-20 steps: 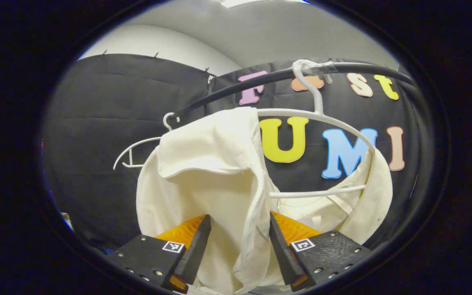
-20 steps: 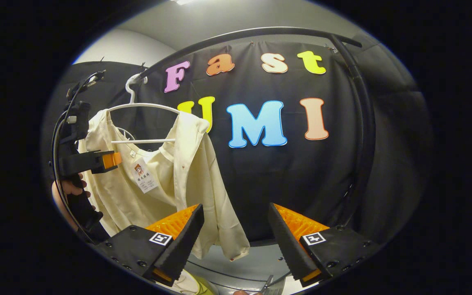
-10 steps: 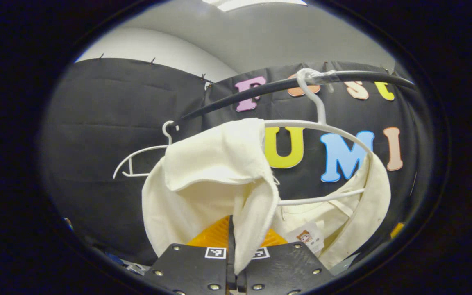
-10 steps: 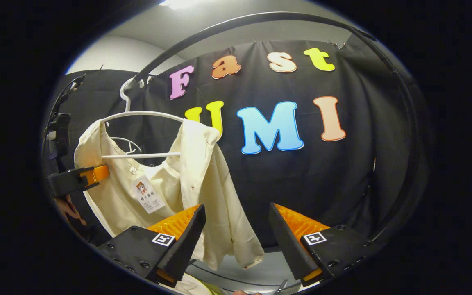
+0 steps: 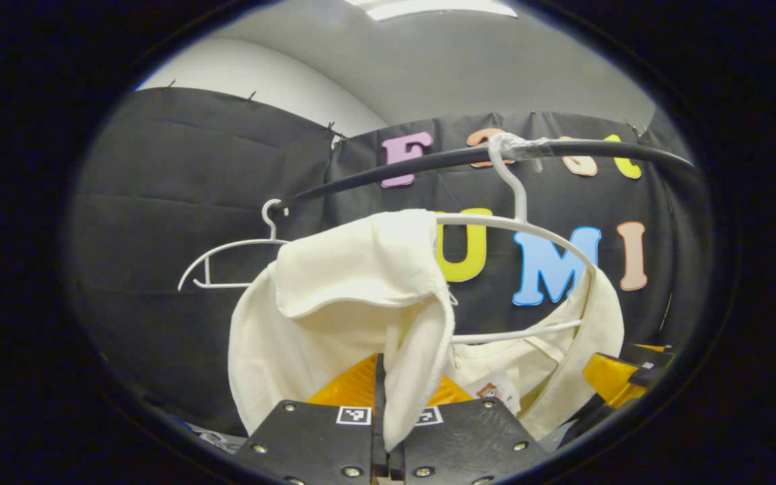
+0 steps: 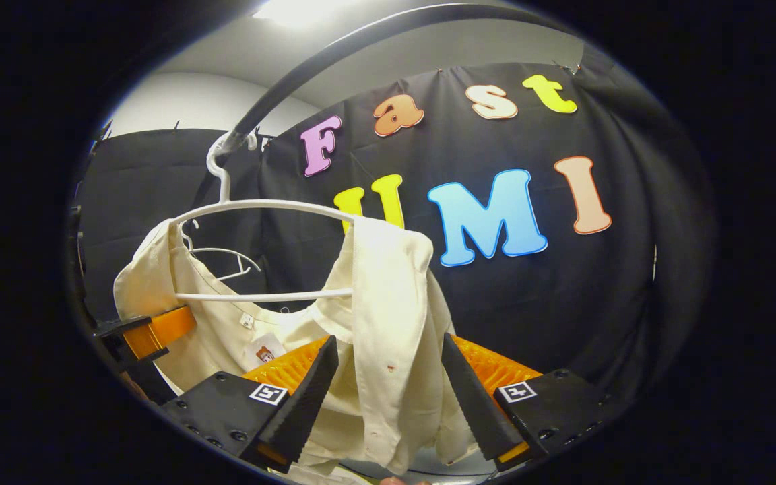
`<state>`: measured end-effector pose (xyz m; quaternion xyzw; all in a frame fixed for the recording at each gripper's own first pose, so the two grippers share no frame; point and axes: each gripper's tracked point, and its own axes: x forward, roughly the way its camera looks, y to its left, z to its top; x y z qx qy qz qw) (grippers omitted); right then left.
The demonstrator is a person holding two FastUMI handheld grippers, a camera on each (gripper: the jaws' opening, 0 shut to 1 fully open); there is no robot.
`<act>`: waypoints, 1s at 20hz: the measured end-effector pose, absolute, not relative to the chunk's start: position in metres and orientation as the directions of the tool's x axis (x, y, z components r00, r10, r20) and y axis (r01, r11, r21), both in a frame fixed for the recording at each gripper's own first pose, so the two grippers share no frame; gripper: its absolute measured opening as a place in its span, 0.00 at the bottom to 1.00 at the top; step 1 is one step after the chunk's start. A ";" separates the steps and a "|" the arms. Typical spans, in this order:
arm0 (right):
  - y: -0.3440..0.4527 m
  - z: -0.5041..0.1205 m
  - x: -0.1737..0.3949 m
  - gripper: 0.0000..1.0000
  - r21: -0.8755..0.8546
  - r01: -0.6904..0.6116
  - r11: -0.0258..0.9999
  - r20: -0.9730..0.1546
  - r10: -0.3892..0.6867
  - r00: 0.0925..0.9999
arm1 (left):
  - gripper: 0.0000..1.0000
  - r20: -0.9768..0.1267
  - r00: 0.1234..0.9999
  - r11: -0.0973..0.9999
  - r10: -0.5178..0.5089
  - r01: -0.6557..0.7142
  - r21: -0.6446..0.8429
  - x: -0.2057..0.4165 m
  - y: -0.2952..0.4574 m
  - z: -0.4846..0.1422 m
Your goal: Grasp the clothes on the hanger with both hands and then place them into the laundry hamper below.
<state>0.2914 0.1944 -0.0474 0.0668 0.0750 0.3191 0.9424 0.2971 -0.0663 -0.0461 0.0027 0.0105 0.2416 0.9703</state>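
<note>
Cream woven shirt [image 5: 334,303] on white wire hanger [image 5: 516,222] | left gripper [image 5: 388,431] pinches fold | right gripper [image 6: 388,397] wide, straddling sleeve

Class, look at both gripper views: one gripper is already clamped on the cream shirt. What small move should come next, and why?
Probably close the right gripper. Its jaws stand open with the cream shirt hanging between them, while the left gripper is already shut on the other shoulder fold. The shirt hangs on the white hanger, so both grips seem needed before lifting it off.

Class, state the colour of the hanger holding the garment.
White; the hanger shows best in the right gripper view.
</note>
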 end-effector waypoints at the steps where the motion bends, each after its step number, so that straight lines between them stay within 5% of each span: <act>1: 0.200 -0.051 0.296 0.98 0.170 -0.593 0.787 -0.098 0.612 0.785 | 0.03 -0.017 0.885 0.885 0.466 -0.466 0.009 0.296 -0.066 -0.045; 12: 0.220 -0.071 0.344 0.98 0.069 -0.523 0.850 -0.091 0.527 0.845 | 0.03 0.003 0.882 0.881 0.472 -0.471 0.034 0.290 -0.067 -0.042; 14: 0.224 -0.071 0.349 0.77 0.045 -0.531 0.846 -0.089 0.533 0.841 | 0.03 0.002 0.882 0.882 0.470 -0.470 0.041 0.293 -0.068 -0.044; 17: 0.223 -0.069 0.361 0.24 0.073 -0.527 0.847 -0.090 0.532 0.842 | 0.03 -0.006 0.889 0.889 0.458 -0.458 0.009 0.294 -0.068 -0.046; 20: 0.227 -0.070 0.364 0.07 0.152 -0.560 0.815 -0.104 0.576 0.811 | 0.03 -0.002 0.892 0.892 0.452 -0.452 0.009 0.294 -0.063 -0.043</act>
